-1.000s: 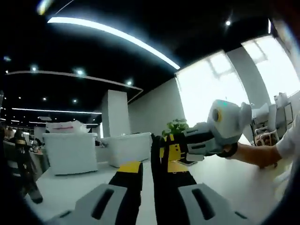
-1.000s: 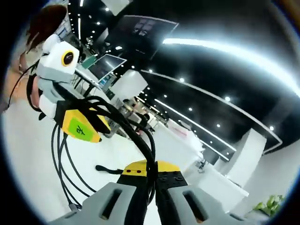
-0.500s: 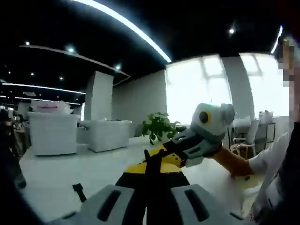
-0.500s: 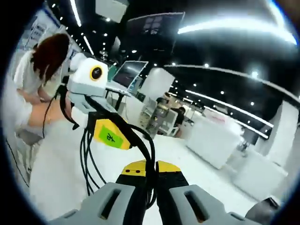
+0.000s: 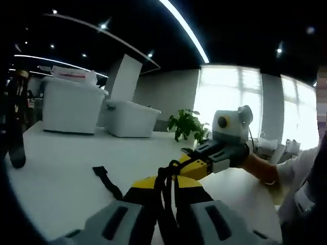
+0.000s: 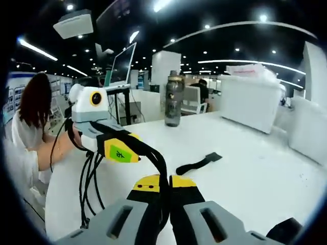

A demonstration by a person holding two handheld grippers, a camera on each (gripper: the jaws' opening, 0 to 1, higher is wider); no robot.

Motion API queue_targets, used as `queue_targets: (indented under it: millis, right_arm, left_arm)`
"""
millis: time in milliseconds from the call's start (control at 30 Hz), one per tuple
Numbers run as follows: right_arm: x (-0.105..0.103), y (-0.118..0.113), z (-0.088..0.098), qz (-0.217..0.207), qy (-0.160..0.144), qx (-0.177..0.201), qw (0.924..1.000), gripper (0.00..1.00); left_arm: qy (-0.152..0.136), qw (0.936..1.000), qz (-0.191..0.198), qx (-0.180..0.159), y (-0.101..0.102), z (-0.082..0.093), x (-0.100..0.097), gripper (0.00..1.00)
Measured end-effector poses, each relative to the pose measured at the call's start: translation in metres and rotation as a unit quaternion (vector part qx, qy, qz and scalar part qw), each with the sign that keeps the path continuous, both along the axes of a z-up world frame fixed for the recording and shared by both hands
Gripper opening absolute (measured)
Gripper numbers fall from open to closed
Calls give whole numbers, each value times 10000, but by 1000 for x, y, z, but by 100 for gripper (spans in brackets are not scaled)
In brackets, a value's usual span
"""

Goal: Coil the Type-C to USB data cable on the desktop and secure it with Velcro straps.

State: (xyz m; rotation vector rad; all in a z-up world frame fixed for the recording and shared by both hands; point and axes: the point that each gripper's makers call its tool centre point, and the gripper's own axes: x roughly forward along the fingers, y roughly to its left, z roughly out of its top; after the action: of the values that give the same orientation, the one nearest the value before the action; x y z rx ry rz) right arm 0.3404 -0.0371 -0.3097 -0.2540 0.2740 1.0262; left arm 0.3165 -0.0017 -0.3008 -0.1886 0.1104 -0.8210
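**Coil lifted between both grippers, strap now within reach**

The right gripper is clenched on the black cable, whose loops hang down to the white desktop. The left gripper clamps the same bundle. Both views have swung lower since a second ago, bringing the Velcro strap lying mid-desktop into sight; strapping probably comes next.

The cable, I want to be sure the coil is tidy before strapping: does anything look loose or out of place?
The black cable is pinched by both the left gripper and the right gripper, but its loops hang uneven below them. The Velcro strap lies loose on the white table, not around the coil.
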Motion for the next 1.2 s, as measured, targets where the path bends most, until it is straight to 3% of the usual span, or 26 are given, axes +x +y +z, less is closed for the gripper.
queue_targets:
  millis: [67,200,367,467,633,767,833,900,933,1033,1100,1167,1200]
  right_arm:
    - [8,1,-1,-142,-275,-159,9994,3]
    - [12,3,-6,-272,-426,-207,9985,3]
    - [28,-8,-9,-658,-334,-54,9973,2]
    - [31,-9,-13,-706,102,220,9972,2]
    - [42,-14,-18,-793,-10,102,9968,3]
    - [59,-15,-6,-802,-1172,-227,9896,9]
    - [69,-23,6,-1143,-1678,-271,9788,17]
    - [62,-21,12,-963,-1928,-232,9762,18]
    - [54,-15,15,-677,-2107,-170,9751,18]
    - [41,-14,29,-434,-2656,-107,9630,17]
    - [14,8,18,459,-2166,157,9751,16]
    - [7,17,1,776,-1770,-25,9811,16]
    - [13,19,-6,848,-1952,-329,9765,16]
  left_arm:
    - [-71,9994,87,320,4,-11,4,16]
    - [-98,9988,212,431,11,-16,13,17]
    - [-200,9981,525,249,26,-11,22,17]
    - [-159,9979,592,223,27,-14,29,16]
    - [-268,9963,815,68,31,-4,45,10]
    - [-177,9958,896,69,31,-6,63,7]
    - [-141,9952,957,114,31,-8,68,7]
    - [-114,9947,1006,181,33,-10,70,7]
    - [-97,9942,1039,243,34,-12,71,7]
    - [-24,9924,1113,527,38,-21,74,7]
    - [20,9921,1033,712,35,-27,74,7]
    - [95,9914,958,884,31,-39,91,7]
    - [118,9906,915,1008,28,-43,94,8]
